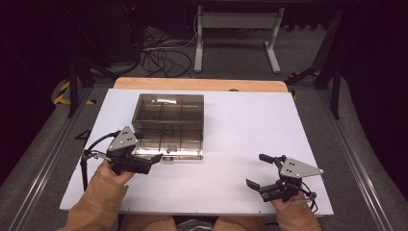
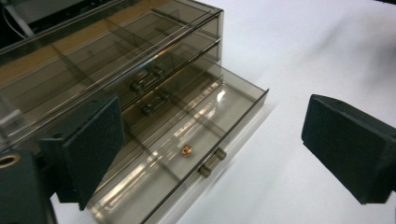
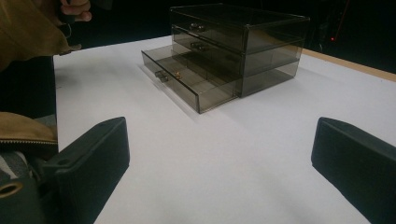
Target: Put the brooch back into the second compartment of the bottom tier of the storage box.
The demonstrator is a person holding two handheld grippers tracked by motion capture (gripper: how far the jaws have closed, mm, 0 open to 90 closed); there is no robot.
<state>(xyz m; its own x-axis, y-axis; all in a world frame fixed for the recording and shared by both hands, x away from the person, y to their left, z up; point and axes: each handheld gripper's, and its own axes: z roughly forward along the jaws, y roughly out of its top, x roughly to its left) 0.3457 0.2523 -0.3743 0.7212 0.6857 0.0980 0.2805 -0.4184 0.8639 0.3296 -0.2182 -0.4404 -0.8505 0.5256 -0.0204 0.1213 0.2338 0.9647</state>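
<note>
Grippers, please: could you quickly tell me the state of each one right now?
Left gripper: open, holding nothing, beside the pulled-out bottom drawer of the smoked plastic drawer box.
Right gripper: open, holding nothing, over the white table.

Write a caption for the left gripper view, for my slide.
Open left gripper beside a smoky drawer box, its bottom drawer pulled out.

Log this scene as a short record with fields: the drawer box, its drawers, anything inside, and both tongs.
surface: white table top
box: smoky clear drawer box, three drawers stacked
bottom drawer: bottom drawer pulled out; upper two shut
contents: one small reddish object in the open drawer, too small to identify
left tongs: left tongs open, beside the box's front left corner, holding nothing
right tongs: right tongs open, apart from the box, holding nothing
</note>
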